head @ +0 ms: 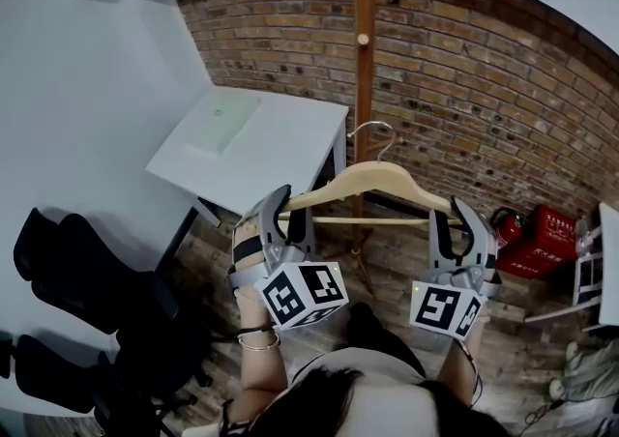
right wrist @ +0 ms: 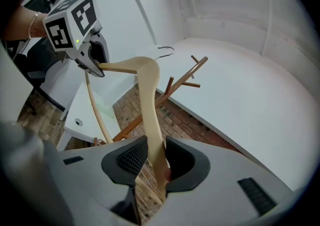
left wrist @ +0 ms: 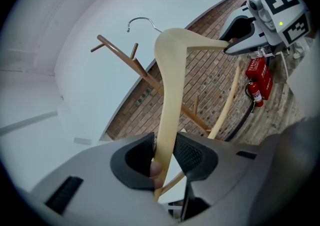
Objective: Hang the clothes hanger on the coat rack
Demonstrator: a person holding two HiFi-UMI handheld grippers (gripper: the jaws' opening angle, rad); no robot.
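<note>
As left claw (left wrist: pixel 164 154) and right claw (right wrist: pixel 156 159) grip it, the hanger (head: pixel 372 177) is pale wood.

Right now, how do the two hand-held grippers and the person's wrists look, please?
Both the left gripper and the right gripper have grey curved bodies with black ribbed pads. Each carries a white cube printed with black square markers. Thin bracelets circle the left wrist; no sleeves show.

The hanger (head: pixel 372 175) is showing pale, smooth wood with a shiny metal hook (head: pixel 372 123); the rack (head: pixel 362 0) is showing darker wood, the wall (head: pixel 484 77) rough brick.
</note>
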